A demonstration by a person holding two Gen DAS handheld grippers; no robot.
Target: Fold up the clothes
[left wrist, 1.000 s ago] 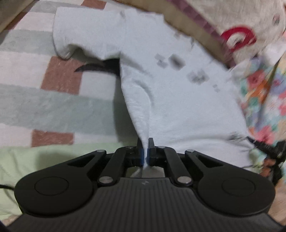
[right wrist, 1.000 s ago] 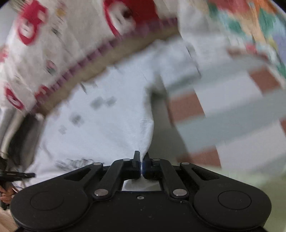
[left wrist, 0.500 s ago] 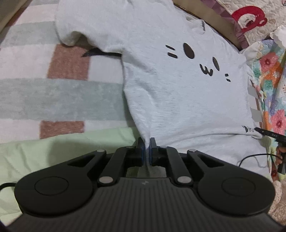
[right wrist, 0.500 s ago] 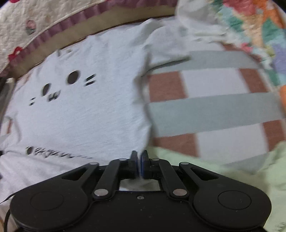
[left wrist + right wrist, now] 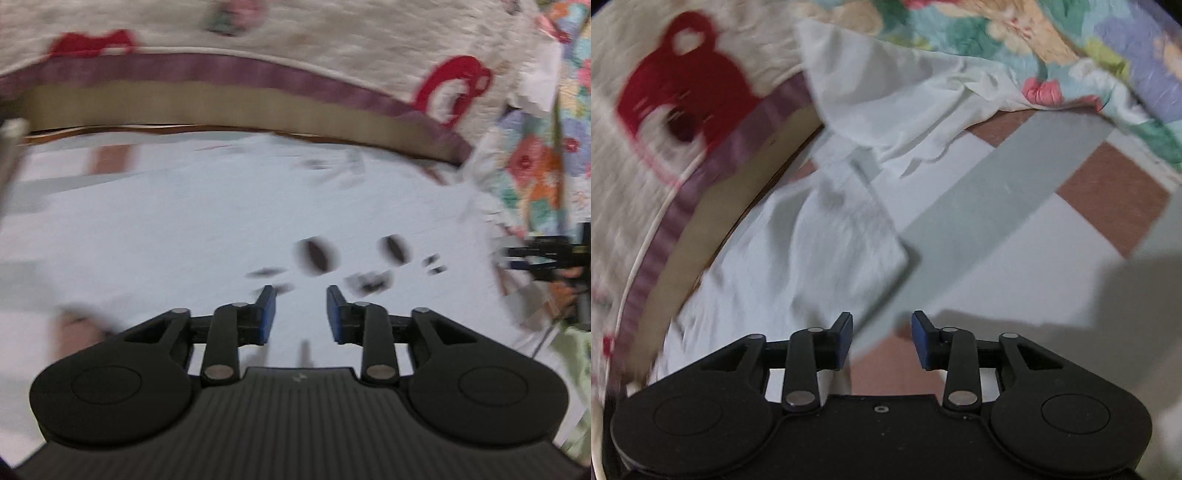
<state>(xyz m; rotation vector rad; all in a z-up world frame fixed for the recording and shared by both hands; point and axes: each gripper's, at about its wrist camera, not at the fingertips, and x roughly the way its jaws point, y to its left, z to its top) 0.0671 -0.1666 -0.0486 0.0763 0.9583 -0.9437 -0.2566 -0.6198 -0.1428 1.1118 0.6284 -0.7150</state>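
A pale grey T-shirt [image 5: 184,229] with a black cartoon face print [image 5: 317,254] lies spread flat on a checked blanket. My left gripper [image 5: 300,314] hovers just above the shirt near the face print, its jaws opening with nothing pinched between them. In the right wrist view the shirt's sleeve [image 5: 846,240] lies flat to the left of centre. My right gripper [image 5: 882,339] hangs over the blanket just beside the sleeve's edge, jaws opening and empty. The right gripper [image 5: 546,254] and the hand holding it also show at the right edge of the left wrist view. Both views are motion-blurred.
A checked blanket [image 5: 1015,229] in grey, white and rust covers the surface. A cream quilt with red bear prints [image 5: 443,92] and a purple and tan border [image 5: 258,107] runs along the far side. A floral quilt [image 5: 1052,48] and a loose white cloth [image 5: 905,92] lie at the far right.
Both grippers let go of the shirt's hem and opened. Each swung forward over the shirt, the left toward the face print, the right toward the sleeve. The shirt now lies flat.
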